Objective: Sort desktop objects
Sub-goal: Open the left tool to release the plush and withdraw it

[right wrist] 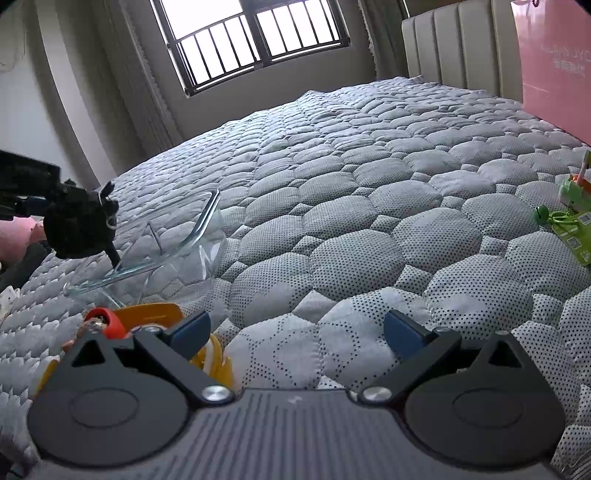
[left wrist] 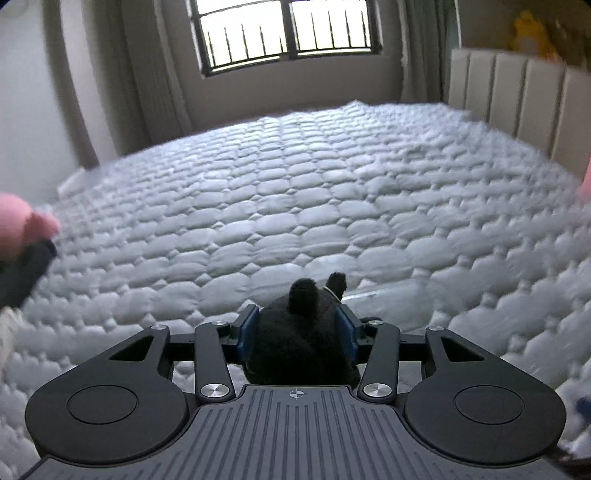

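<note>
My left gripper [left wrist: 300, 330] is shut on a black plush toy [left wrist: 301, 332] with two round ears, held above the quilted bed. In the right wrist view the same toy [right wrist: 75, 227] hangs at the far left, over the near rim of a clear glass dish [right wrist: 162, 240] that lies on the quilt. My right gripper [right wrist: 297, 328] is open and empty, low over the quilt. An orange and yellow object with a red round part [right wrist: 110, 323] lies just left of its left finger [right wrist: 190, 326].
Green packaged items [right wrist: 570, 221] lie on the quilt at the right. A pink bag [right wrist: 554, 55] stands by the padded headboard [right wrist: 454, 44]. A pink sleeve and black object [left wrist: 22, 236] sit at the left edge. A barred window [left wrist: 284, 29] is behind the bed.
</note>
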Demonstrator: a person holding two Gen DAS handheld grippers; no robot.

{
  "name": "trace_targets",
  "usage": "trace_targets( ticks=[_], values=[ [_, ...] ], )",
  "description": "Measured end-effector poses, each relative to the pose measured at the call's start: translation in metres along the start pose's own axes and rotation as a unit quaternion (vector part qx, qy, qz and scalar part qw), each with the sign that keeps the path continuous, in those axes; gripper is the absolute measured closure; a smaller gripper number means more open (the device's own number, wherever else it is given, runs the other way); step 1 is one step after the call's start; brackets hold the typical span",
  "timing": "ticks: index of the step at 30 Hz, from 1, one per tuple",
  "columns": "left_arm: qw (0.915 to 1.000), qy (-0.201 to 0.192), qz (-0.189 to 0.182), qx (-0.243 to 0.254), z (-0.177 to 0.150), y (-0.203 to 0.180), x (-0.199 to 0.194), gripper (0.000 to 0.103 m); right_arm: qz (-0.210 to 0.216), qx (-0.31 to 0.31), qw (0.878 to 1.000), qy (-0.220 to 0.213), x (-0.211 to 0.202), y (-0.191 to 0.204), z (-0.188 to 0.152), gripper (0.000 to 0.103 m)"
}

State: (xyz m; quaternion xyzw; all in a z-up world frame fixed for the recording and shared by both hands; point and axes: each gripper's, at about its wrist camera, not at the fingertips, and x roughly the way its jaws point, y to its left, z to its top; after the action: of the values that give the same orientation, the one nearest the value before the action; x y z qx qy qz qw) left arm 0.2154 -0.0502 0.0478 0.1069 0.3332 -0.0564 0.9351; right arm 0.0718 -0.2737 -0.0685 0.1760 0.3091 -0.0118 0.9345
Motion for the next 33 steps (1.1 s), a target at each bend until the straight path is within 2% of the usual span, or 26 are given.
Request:
trace_targets(
  ticks=[2,4,6,8,12,15,16,18,20,22,23,24,25,26,27,29,33],
  values=[
    [0.9998,0.013,-0.016,-0.006,-0.003,-0.002,0.006,0.053,0.000,-0.001,1.000,0.000,0.000,0.000,0.000,0.002],
    [0.9996,0.023,-0.014,-0.006,-0.008,-0.005,0.014,0.052,0.000,-0.001,1.000,0.000,-0.001,0.000,-0.001,0.002],
    [0.9994,0.019,0.024,0.014,-0.015,-0.011,0.022,0.052,0.001,-0.001,1.000,0.001,-0.001,-0.001,-0.001,0.002],
    [0.9990,0.026,0.031,0.022,-0.023,-0.015,0.031,0.051,0.001,-0.002,1.000,0.002,-0.001,-0.002,-0.001,0.002],
    [0.9969,0.008,0.052,0.059,-0.036,-0.029,0.023,0.048,0.002,-0.002,1.000,0.003,-0.001,-0.003,-0.002,0.002],
    [0.9972,-0.005,0.054,0.052,-0.029,-0.024,0.013,0.046,0.001,-0.004,1.000,0.002,0.001,-0.001,-0.001,0.002],
    [0.9973,-0.017,0.059,0.039,-0.025,-0.018,0.006,0.042,0.002,-0.004,1.000,0.002,0.001,0.000,-0.001,0.001],
    [0.9969,-0.047,0.063,0.004,-0.013,-0.004,-0.012,0.007,0.003,-0.003,1.000,0.003,0.001,0.000,-0.001,0.001],
    [0.9964,-0.066,0.029,-0.045,-0.001,0.016,-0.029,0.008,0.003,-0.003,1.000,0.003,0.002,0.000,-0.001,0.001],
    [0.9944,-0.041,-0.041,-0.089,0.008,0.031,-0.030,0.008,0.002,-0.003,1.000,0.002,0.002,0.001,-0.002,0.001],
    [0.9908,-0.021,-0.078,-0.108,0.011,0.037,-0.025,0.011,0.002,-0.003,1.000,0.002,0.002,0.001,-0.002,0.001],
    [0.9860,0.006,-0.106,-0.128,0.013,0.041,-0.015,0.033,0.002,-0.003,1.000,0.002,0.002,0.001,-0.002,0.001],
    [0.9800,0.033,-0.130,-0.147,0.014,0.046,-0.005,0.048,0.003,-0.003,1.000,0.002,0.002,0.001,-0.002,0.001],
    [0.9753,0.061,-0.139,-0.161,0.014,0.048,0.008,0.070,0.003,-0.003,1.000,0.001,0.002,0.001,-0.002,0.001],
    [0.9697,0.086,-0.145,-0.177,0.011,0.051,0.023,0.074,0.003,-0.003,1.000,0.001,0.001,0.001,-0.003,0.001],
    [0.9629,0.103,-0.149,-0.201,0.002,0.055,0.041,0.080,0.002,-0.005,1.000,0.001,0.001,0.002,-0.003,0.001],
    [0.9619,0.096,-0.144,-0.212,-0.005,0.060,0.043,0.081,-0.002,-0.011,1.000,0.000,0.002,0.004,-0.004,0.001]
  ],
)
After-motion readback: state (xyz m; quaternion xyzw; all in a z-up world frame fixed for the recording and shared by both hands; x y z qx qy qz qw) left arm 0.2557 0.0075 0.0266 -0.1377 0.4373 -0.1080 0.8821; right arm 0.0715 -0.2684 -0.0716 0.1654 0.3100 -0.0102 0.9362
